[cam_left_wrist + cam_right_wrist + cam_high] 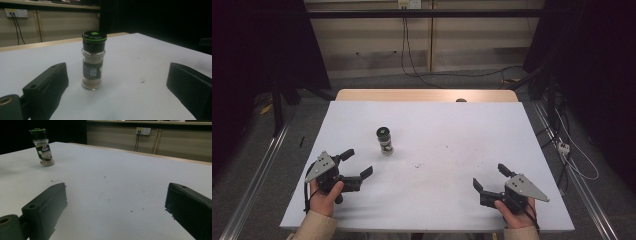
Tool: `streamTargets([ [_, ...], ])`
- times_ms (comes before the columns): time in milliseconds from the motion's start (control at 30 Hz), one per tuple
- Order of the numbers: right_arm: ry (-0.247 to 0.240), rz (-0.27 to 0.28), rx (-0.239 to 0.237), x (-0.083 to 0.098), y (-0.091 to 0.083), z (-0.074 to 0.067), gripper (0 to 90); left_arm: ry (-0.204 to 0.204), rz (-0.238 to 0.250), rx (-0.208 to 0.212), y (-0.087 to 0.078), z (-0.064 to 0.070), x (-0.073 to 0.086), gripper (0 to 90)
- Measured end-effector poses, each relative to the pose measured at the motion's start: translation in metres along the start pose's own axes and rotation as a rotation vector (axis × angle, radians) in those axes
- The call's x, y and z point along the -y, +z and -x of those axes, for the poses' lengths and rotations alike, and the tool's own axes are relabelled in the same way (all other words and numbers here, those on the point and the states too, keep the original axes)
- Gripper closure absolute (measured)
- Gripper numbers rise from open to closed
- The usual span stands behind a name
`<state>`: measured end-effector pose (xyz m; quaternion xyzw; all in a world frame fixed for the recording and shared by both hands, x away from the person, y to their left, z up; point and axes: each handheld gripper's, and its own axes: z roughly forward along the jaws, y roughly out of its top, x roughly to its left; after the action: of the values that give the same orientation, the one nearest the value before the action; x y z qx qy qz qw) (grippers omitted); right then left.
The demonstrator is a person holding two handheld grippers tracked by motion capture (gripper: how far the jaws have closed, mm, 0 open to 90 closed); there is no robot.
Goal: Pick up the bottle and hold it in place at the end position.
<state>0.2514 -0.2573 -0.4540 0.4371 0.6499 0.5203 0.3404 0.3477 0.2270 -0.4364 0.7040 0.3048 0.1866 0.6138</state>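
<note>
Nearest the high camera, two sleeved forearms come in from the bottom edge, each hand holding a tool low over the white table (437,130). At the left, the left gripper (358,162) sits near the table's front left corner with its jaws spread wide apart and nothing between them; its grey three-cornered plate faces up and its jaws point toward the middle of the table. Just beyond it, a little to the right, stands the spice jar (385,140), upright on the white surface, well clear of both tools. In the left gripper view the spice jar (93,61) rises between the two black jaws but farther off, untouched; it has a black cap with a green ring, clear glass, pale contents and a dark label. A few small dark specks mark the table to the right of the jar. Farther right, near the front right corner, the right gripper (492,179) also has its jaws wide apart and empty, pointing left and up the table. In the right gripper view the spice jar (43,147) stands far off at the upper left.
</note>
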Motion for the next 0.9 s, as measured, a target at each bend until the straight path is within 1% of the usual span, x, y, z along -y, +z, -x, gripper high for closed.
streamTargets([
  [100,-0.001,0.001,-0.001,0.0,0.0,0.0,3.2,-0.001,0.006,0.004,0.004,0.0,-0.002,3.6],
  [133,-0.001,0.001,-0.002,-0.001,0.0,0.0,3.3,-0.013,0.003,0.009,0.007,0.0,-0.003,3.5],
  [200,-0.002,0.001,-0.001,-0.001,0.0,0.0,3.2,-0.02,0.001,0.017,0.008,0.0,-0.004,3.3],
  [267,-0.004,0.008,-0.001,-0.001,0.001,-0.001,3.3,-0.015,0.003,0.023,0.012,0.001,-0.005,3.1],
  [300,-0.004,0.008,-0.001,-0.001,0.001,-0.001,3.3,-0.006,0.0,0.013,0.014,0.002,-0.005,3.1],
  [433,0.0,0.017,0.002,-0.002,0.001,-0.001,3.3,0.004,-0.012,-0.001,0.021,0.002,-0.007,3.1],
  [533,0.0,0.018,0.0,-0.002,0.002,-0.002,3.3,0.005,-0.035,-0.015,0.026,0.002,-0.007,3.1],
  [600,0.001,0.019,-0.002,-0.002,0.002,-0.002,3.3,0.015,-0.044,-0.027,0.028,0.001,-0.007,3.1],
  [733,-0.001,0.022,-0.002,-0.002,0.003,-0.003,3.3,0.009,-0.058,-0.051,0.035,-0.001,-0.008,3.5],
  [833,-0.001,0.024,-0.005,-0.003,0.004,-0.004,3.3,-0.015,-0.068,-0.069,0.041,-0.004,-0.007,4.0],
  [900,-0.002,0.023,-0.007,-0.003,0.004,-0.004,3.3,-0.009,-0.08,-0.083,0.045,-0.006,-0.007,4.1],
])
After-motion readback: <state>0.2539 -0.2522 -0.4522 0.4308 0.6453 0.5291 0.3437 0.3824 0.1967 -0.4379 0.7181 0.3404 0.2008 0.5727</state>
